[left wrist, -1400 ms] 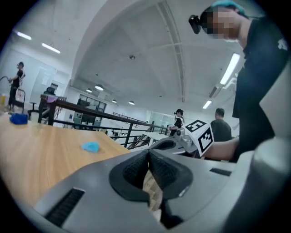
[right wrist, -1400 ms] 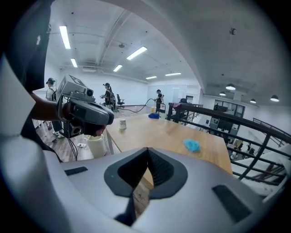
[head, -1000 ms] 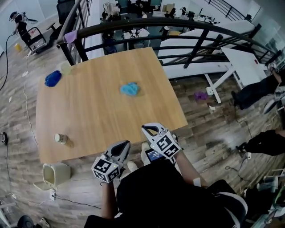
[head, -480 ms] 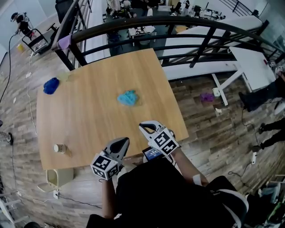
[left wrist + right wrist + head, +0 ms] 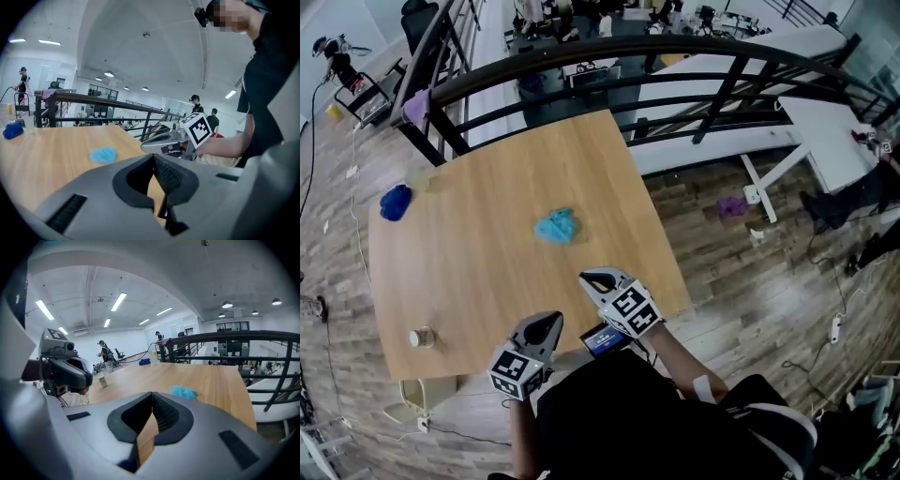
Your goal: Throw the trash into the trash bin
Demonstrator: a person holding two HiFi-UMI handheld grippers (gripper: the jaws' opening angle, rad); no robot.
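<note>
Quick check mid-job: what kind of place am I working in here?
Most likely an open-plan office or lab: a wooden table by a black railing, a white desk nearby, and workstations beyond the railing.

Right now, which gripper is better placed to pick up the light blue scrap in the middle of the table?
Right. The right gripper reaches over the table, nearer the light blue scrap; the left gripper sits back at the near edge. Both are shut and empty.

Bin (image 5: 417,398) is mostly tucked under the worktop (image 5: 487,281) edge; that little thing (image 5: 421,337) near the corner is too tiny to identify.
</note>
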